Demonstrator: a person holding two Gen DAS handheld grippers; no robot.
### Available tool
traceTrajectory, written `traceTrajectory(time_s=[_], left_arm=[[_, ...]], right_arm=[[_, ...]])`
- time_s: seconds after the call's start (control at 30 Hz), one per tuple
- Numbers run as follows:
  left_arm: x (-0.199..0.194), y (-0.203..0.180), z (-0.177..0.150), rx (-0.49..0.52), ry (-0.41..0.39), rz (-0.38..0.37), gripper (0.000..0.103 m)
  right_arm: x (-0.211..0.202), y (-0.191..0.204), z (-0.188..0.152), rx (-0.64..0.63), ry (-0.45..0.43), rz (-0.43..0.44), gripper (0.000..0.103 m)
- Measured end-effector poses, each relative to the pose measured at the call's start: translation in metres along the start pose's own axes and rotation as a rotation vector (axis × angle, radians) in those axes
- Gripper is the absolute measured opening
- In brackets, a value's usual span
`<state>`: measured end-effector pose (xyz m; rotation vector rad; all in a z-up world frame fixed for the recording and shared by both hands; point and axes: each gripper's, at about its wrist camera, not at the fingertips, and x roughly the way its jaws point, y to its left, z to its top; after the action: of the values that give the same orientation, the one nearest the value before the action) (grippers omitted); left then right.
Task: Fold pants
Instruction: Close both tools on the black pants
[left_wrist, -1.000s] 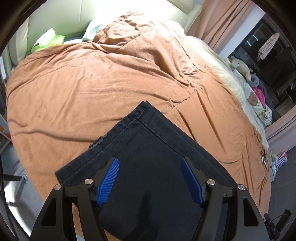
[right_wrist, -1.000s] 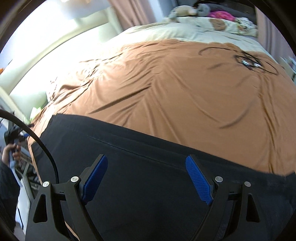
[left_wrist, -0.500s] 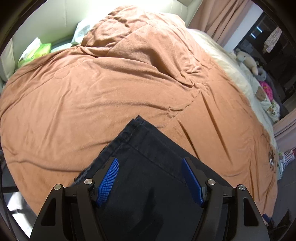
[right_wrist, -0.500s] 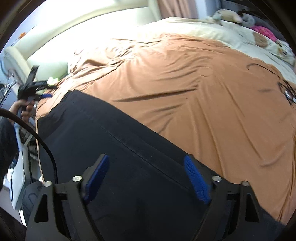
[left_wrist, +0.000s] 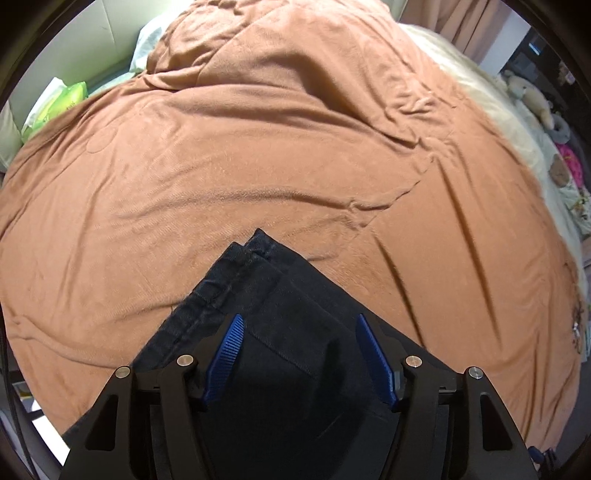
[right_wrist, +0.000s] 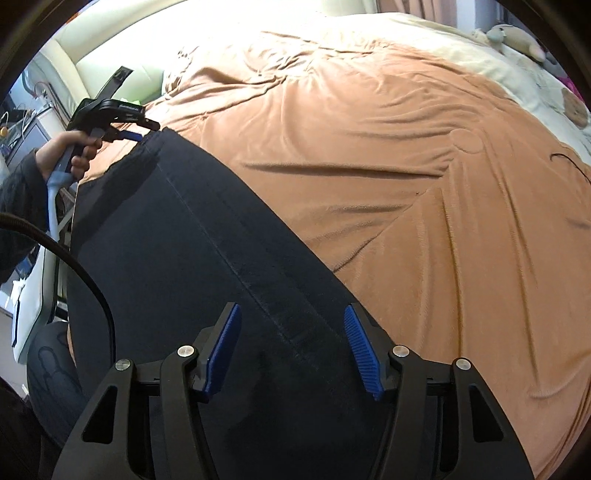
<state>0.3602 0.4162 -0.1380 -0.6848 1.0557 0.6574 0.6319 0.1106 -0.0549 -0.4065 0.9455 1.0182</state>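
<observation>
Pants (right_wrist: 207, 258) on bedspread (right_wrist: 406, 184)

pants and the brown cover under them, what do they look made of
Pants: probably dark denim or heavy cotton twill, matte, with a faint diagonal weave and stitched hems. Brown cover: a soft, thin fabric with a short nap and slight sheen, creasing in shallow ridges; exact fibre unclear.

Both tongs share one build: matte black angular arms with triangular cut-outs, round silver screws at the pivots, and ribbed blue pads on the fingers. The left tongs (left_wrist: 297, 354) and the right tongs (right_wrist: 291, 350) look alike. At far left, the person's hand (right_wrist: 61, 155) wraps a pale blue handle below a dark sleeve (right_wrist: 18, 192). A black cable (right_wrist: 88, 280) curves nearby.
</observation>
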Motion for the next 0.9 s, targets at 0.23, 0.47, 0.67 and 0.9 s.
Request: traceTrajectory(time_s=[0.23,0.47,0.67,0.9], left_arm=[[0.026,-0.007,0.006,0.016,0.017,0.09,0.05],[0.049,-0.004,0.009,-0.009,0.059,0.122,0.046],[0.057,-0.004,0.017,-0.025,0.08,0.16,0.047],[0.048,0.001,0.022,-0.067,0.051,0.138,0.007]], right_arm=[[0.029,-0.006,0.011,-0.038,0.061,0.035,0.046],[0.054,-0.013,0.018,-0.073,0.133,0.046,0.044],[0.062,-0.013,0.021,-0.064,0.152,0.087,0.031],[0.045,0.005,0.012,-0.107,0.093,0.066,0.003]])
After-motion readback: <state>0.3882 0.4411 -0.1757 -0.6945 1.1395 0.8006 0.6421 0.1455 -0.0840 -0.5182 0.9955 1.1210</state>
